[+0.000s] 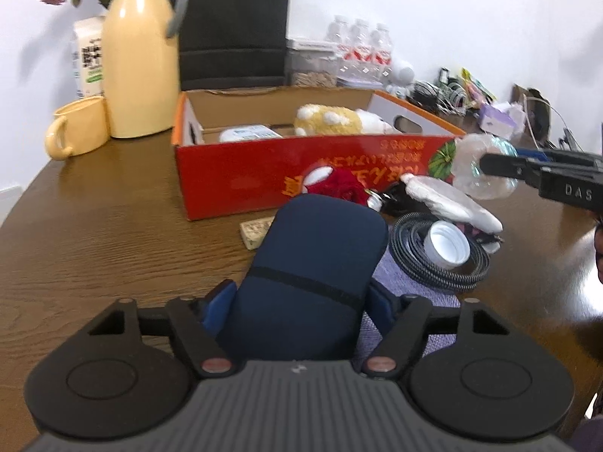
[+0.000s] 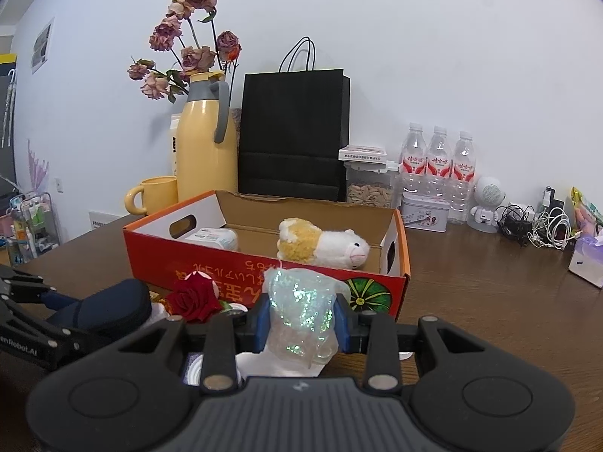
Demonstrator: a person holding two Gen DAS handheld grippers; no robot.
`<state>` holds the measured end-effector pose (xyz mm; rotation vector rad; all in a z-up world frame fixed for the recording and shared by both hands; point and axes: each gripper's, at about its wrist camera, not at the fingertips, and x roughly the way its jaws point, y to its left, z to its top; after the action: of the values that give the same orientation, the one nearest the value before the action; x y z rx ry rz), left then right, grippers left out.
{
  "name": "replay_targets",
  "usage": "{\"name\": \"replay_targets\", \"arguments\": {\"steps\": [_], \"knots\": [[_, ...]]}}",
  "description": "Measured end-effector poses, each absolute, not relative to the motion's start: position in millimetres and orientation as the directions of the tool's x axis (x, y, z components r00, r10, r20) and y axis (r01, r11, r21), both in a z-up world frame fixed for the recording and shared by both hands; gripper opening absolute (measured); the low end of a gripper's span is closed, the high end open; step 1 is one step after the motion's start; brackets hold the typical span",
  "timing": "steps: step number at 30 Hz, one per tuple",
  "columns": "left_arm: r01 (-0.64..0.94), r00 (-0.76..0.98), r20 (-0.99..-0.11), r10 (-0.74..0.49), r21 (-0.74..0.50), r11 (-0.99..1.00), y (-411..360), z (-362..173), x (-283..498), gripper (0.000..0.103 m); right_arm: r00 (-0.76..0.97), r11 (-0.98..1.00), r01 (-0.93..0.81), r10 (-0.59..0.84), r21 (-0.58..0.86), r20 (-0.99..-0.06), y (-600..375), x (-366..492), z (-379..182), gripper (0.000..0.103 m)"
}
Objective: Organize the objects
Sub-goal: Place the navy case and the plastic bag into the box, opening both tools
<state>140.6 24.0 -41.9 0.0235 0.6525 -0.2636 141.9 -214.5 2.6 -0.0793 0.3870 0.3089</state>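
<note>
Navy case: your left gripper has its jaws around it low on the worktop, just in front of the red box; pad contact looks likely, I can't confirm a firm grip. Right gripper is clamped on the glittery plastic bag, raised near the box's front wall. Risks: the smooth padded case slips out on lifting; the crinkly bag squirms free; 2 grippers this close could clash; the coiled cable and rose may get dragged.

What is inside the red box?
Inside the red box lie a yellow-and-white plush toy and a white packet. The near wall hides the floor of the box, so anything lower stays unseen.
</note>
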Motion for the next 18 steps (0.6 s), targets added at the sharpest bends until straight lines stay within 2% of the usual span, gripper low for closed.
{"name": "replay_targets", "arguments": {"steps": [9, 18], "knots": [[0.183, 0.836, -0.502, -0.224, -0.129, 0.975, 28, 4, 149, 0.071, 0.886, 0.944, -0.329, 0.298, -0.027, -0.355, -206, 148, 13, 0.033], [0.148, 0.888, -0.414, -0.199, -0.153, 0.977, 1, 47, 196, 0.071, 0.904, 0.940, -0.339, 0.315, -0.036, -0.289, -189, 181, 39, 0.033]]}}
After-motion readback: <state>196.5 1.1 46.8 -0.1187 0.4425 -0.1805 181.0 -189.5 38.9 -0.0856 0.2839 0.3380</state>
